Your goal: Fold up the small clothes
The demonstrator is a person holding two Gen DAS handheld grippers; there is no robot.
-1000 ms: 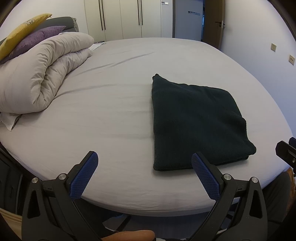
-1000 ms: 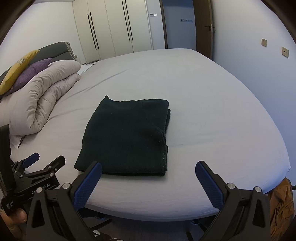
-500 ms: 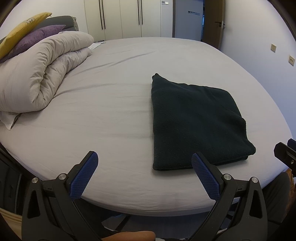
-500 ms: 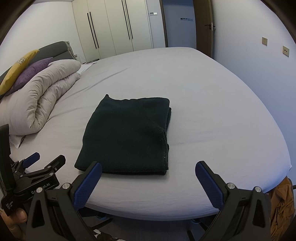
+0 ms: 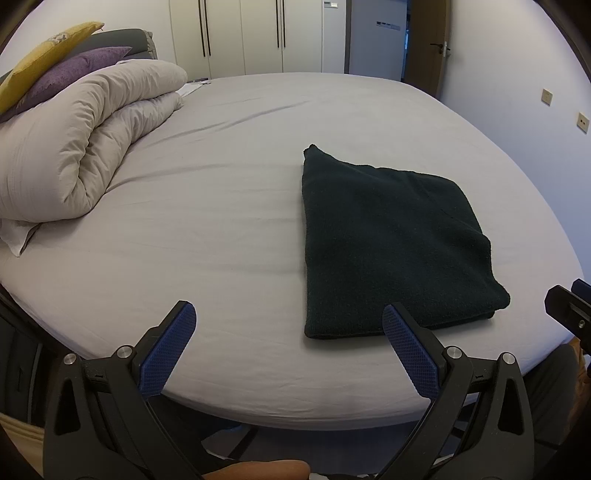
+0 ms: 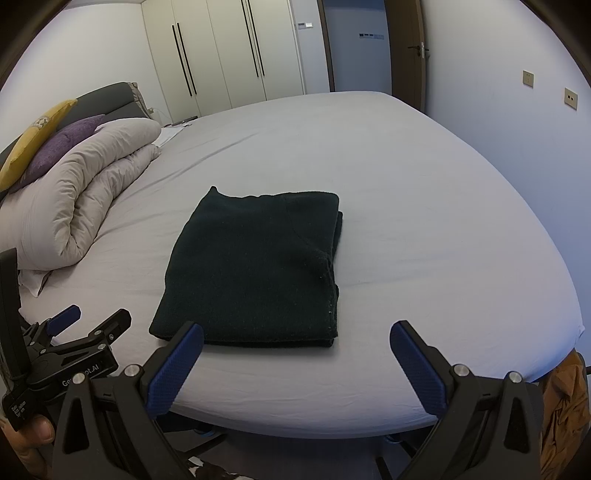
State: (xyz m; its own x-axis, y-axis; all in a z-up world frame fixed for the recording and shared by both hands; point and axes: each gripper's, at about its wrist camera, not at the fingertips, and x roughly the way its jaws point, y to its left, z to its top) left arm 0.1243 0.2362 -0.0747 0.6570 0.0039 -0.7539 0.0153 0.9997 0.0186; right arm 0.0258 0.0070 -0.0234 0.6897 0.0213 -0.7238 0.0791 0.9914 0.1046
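A dark green garment (image 5: 388, 240) lies folded into a flat rectangle on the grey bed sheet (image 5: 221, 206), near the front edge. It also shows in the right wrist view (image 6: 258, 269). My left gripper (image 5: 288, 314) is open and empty, held off the bed's front edge, left of the garment. My right gripper (image 6: 297, 332) is open and empty, just in front of the garment's near edge. The left gripper also shows at the lower left of the right wrist view (image 6: 79, 332).
A rolled beige duvet (image 5: 85, 140) lies at the left of the bed, with a purple pillow (image 5: 70, 74) and a yellow pillow (image 5: 40, 62) behind it. Wardrobes (image 5: 243, 33) and a door (image 5: 424, 40) stand beyond. An orange cloth (image 6: 565, 398) hangs at the right.
Both grippers have stayed open and nearly still, with only a slight shift of view. The garment has not moved.
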